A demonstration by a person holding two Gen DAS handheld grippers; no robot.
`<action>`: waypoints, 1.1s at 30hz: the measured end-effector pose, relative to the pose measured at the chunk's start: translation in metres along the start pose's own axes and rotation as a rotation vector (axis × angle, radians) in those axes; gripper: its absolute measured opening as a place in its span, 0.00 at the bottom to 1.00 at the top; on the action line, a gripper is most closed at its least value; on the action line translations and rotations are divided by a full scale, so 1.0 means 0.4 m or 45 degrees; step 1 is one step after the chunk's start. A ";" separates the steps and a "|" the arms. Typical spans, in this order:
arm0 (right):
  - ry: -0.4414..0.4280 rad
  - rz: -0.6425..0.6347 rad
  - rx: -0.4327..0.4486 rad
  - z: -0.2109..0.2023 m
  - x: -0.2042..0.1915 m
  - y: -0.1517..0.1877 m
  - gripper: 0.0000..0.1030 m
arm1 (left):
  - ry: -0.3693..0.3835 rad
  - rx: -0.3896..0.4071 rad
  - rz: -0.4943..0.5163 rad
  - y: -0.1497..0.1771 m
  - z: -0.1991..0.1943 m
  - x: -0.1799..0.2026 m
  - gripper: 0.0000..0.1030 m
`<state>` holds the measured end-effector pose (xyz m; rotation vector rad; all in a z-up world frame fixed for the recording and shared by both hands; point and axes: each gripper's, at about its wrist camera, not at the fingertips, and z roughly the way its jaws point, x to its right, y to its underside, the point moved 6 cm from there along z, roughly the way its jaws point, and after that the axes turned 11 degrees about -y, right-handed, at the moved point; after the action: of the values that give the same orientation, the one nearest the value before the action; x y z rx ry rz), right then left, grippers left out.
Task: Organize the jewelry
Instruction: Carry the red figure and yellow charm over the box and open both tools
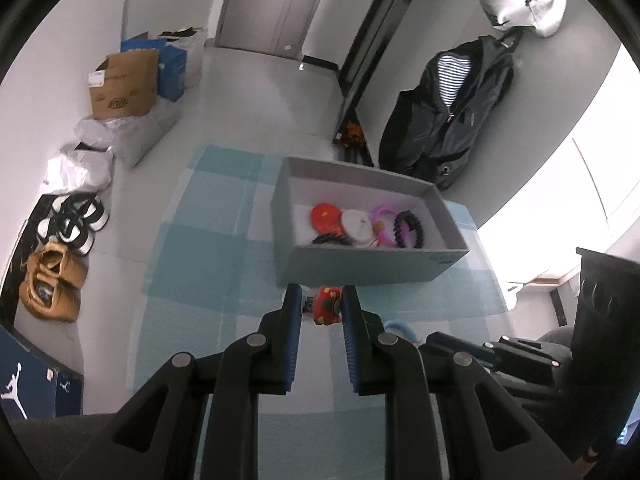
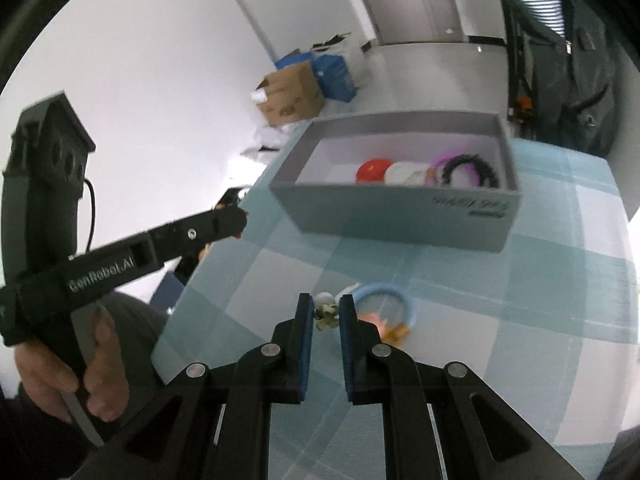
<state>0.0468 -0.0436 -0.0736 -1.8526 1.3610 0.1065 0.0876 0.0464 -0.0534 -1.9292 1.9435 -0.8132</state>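
A grey box (image 1: 360, 268) (image 2: 384, 212) stands on the checked blue cloth and holds a red round piece (image 1: 325, 216), a white round piece (image 1: 357, 226), a pink ring (image 1: 382, 220) and a black spiral tie (image 1: 408, 227). My left gripper (image 1: 320, 304) is shut on a red ornament (image 1: 328, 306), just in front of the box. It also shows in the right wrist view (image 2: 236, 220), at the left. My right gripper (image 2: 326, 314) is shut on a small pearl-and-flower ornament (image 2: 326, 314). A light blue ring (image 2: 384, 308) with orange bits lies beside it on the cloth.
The checked cloth (image 1: 208, 264) covers the table. On the floor at the left are cardboard and blue boxes (image 1: 124, 84), bags and shoes (image 1: 76, 220). A dark jacket (image 1: 448, 108) hangs at the back right.
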 end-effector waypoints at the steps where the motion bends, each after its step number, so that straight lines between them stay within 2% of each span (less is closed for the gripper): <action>1: -0.002 0.007 0.013 -0.013 0.007 -0.009 0.12 | 0.018 -0.007 0.006 -0.009 -0.001 0.011 0.15; 7: -0.018 0.008 0.077 -0.069 0.029 -0.083 0.12 | 0.031 -0.009 0.106 -0.046 0.012 0.068 0.15; 11: -0.026 -0.012 0.102 -0.083 0.042 -0.142 0.12 | 0.048 -0.024 0.126 -0.077 0.036 0.084 0.15; 19: -0.048 -0.051 0.069 -0.057 0.079 -0.251 0.12 | 0.071 -0.051 0.153 -0.142 0.101 0.109 0.15; 25: -0.070 -0.033 0.046 -0.010 0.116 -0.295 0.12 | 0.090 -0.084 0.164 -0.171 0.146 0.120 0.15; 33: -0.143 0.108 0.047 0.037 0.187 -0.303 0.12 | 0.095 -0.129 0.159 -0.175 0.184 0.114 0.15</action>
<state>0.1837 -0.0808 -0.0538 -1.7323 1.3543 0.2243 0.1840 -0.0087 -0.0641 -1.8342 2.1637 -0.7762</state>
